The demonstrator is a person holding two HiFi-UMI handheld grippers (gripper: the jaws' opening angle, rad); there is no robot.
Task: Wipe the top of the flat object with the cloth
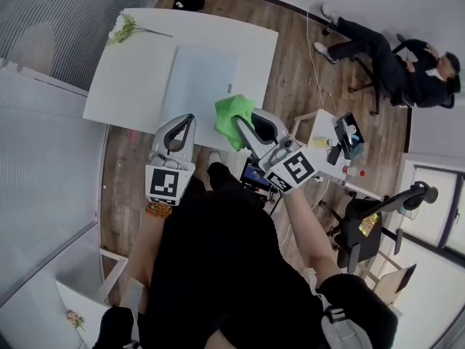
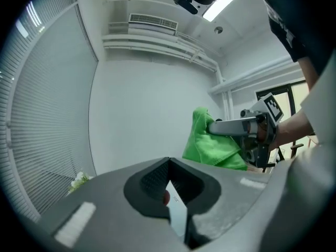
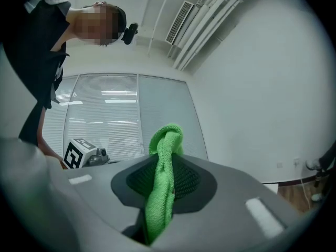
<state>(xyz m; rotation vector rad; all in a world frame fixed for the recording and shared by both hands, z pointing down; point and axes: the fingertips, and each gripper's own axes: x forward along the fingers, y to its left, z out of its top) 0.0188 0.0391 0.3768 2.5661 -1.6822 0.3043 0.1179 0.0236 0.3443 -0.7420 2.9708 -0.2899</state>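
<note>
My right gripper [image 1: 243, 128] is clenched on the green cloth [image 1: 231, 117], which bunches out past its tips and hangs down between them. My left gripper [image 1: 176, 131], just to its left, is closed, with its tips meeting. Ahead of both grippers and lower, the pale flat sheet [image 1: 202, 78] lies on the white table [image 1: 138, 71].

A flower sprig [image 1: 123, 29] lies on the white table [image 1: 131, 93].
</note>
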